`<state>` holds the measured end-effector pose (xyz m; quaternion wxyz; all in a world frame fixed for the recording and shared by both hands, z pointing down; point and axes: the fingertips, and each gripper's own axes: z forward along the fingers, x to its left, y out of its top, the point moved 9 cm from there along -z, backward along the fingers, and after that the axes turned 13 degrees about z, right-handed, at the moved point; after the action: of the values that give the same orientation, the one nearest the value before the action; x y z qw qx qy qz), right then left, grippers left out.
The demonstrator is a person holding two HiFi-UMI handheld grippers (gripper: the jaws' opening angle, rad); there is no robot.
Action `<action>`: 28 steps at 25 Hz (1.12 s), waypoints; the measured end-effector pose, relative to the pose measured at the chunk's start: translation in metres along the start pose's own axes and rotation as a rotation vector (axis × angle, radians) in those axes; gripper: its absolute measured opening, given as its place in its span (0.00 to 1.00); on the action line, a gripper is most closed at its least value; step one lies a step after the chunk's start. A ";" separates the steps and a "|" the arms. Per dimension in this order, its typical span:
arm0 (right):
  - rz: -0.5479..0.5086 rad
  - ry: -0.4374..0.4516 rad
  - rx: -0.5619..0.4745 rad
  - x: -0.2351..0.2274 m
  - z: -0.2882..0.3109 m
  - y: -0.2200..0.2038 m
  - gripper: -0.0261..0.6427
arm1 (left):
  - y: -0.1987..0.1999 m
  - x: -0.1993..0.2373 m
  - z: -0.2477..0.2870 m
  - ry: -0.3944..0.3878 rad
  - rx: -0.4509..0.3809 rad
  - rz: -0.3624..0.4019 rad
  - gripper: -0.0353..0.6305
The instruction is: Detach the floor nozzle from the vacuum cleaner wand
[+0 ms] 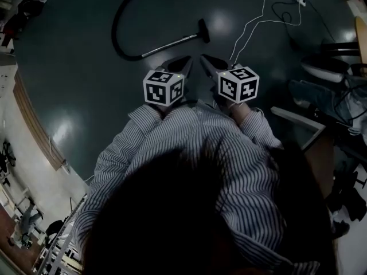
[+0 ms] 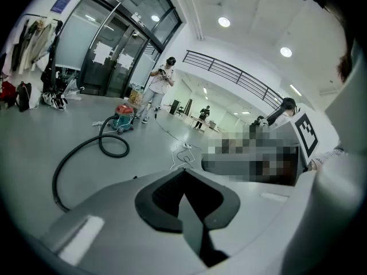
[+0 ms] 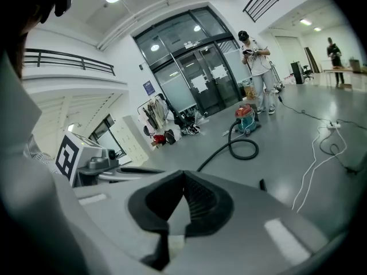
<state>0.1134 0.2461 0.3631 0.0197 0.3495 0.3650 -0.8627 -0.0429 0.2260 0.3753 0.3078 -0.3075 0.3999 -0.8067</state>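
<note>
Black floor nozzle [image 1: 203, 31] on wand [image 1: 171, 44] lay on bare floor [image 1: 69, 67] ahead of left tool [image 1: 184, 62] and right tool [image 1: 206, 62], both closed and empty, hose [image 1: 121, 22] looped left, white cable [image 1: 252, 22] right

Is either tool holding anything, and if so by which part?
Nothing is held. The left tool and right tool are both shut and empty; the floor nozzle lies ahead, untouched.

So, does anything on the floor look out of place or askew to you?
Nothing damaged or spilled. The vacuum wand lies flat on the floor, floor nozzle attached, and a loose white cable straggles beside it.
</note>
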 end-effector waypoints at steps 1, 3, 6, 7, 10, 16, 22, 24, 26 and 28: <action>-0.001 -0.004 -0.005 0.001 0.010 0.009 0.04 | 0.006 0.013 0.000 0.003 -0.003 -0.002 0.06; -0.001 -0.012 -0.017 0.004 0.029 0.031 0.04 | 0.022 0.041 -0.001 0.010 -0.012 -0.006 0.06; -0.010 -0.027 -0.031 0.013 0.056 0.064 0.04 | 0.047 0.079 -0.003 0.017 -0.043 -0.014 0.06; -0.019 -0.032 -0.034 0.016 0.064 0.074 0.04 | 0.054 0.090 -0.003 0.017 -0.054 -0.016 0.06; -0.048 -0.045 -0.045 0.018 0.088 0.099 0.04 | 0.068 0.119 0.007 0.004 -0.077 -0.019 0.06; -0.025 -0.022 -0.068 0.027 0.143 0.126 0.04 | 0.090 0.186 0.016 -0.009 -0.074 -0.034 0.06; 0.020 -0.050 -0.099 0.016 0.152 0.138 0.04 | 0.090 0.211 0.036 -0.035 -0.041 -0.069 0.06; 0.062 -0.052 -0.101 0.002 0.149 0.137 0.04 | 0.090 0.207 0.049 -0.064 -0.016 -0.056 0.06; 0.100 -0.046 -0.096 -0.008 0.146 0.136 0.04 | 0.089 0.201 0.057 -0.089 0.003 -0.041 0.06; 0.121 -0.052 -0.085 -0.016 0.145 0.137 0.04 | 0.089 0.199 0.059 -0.088 0.006 -0.050 0.06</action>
<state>0.0794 0.0482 0.3593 0.0963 0.3473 0.3788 -0.8524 -0.1008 0.0073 0.3798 0.3059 -0.3519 0.3758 -0.8009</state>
